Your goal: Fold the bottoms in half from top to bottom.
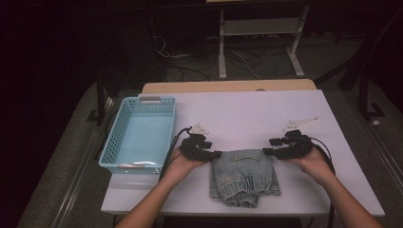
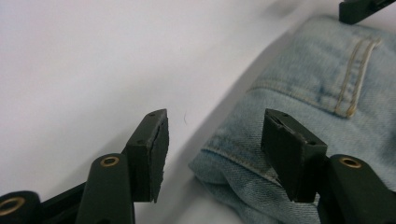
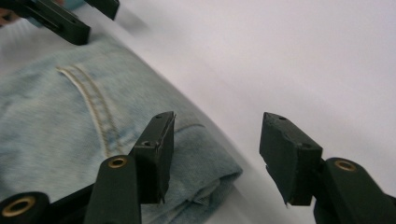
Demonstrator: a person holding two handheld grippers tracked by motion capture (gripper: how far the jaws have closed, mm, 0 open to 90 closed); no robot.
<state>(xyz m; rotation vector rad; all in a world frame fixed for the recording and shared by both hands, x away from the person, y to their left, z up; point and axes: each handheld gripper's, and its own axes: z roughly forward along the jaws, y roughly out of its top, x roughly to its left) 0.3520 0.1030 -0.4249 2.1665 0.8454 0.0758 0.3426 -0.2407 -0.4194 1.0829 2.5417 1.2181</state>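
Note:
A folded light-blue denim garment (image 1: 244, 178) lies on the white table (image 1: 247, 111) near its front edge. My left gripper (image 1: 212, 149) sits at the garment's far left corner, with open jaws. In the left gripper view the left gripper (image 2: 215, 116) straddles the edge of the denim (image 2: 317, 84), one jaw over bare table and one over cloth, neither pressing. My right gripper (image 1: 270, 146) is at the far right corner, also open. In the right gripper view the right gripper (image 3: 218, 117) has one jaw above the denim (image 3: 56, 126) and one over the table.
A light-blue plastic basket (image 1: 110, 142) stands at the table's left side, close to my left hand. The far half of the table is bare white. Beyond the table are a dark floor, cables and a white frame (image 1: 259, 28).

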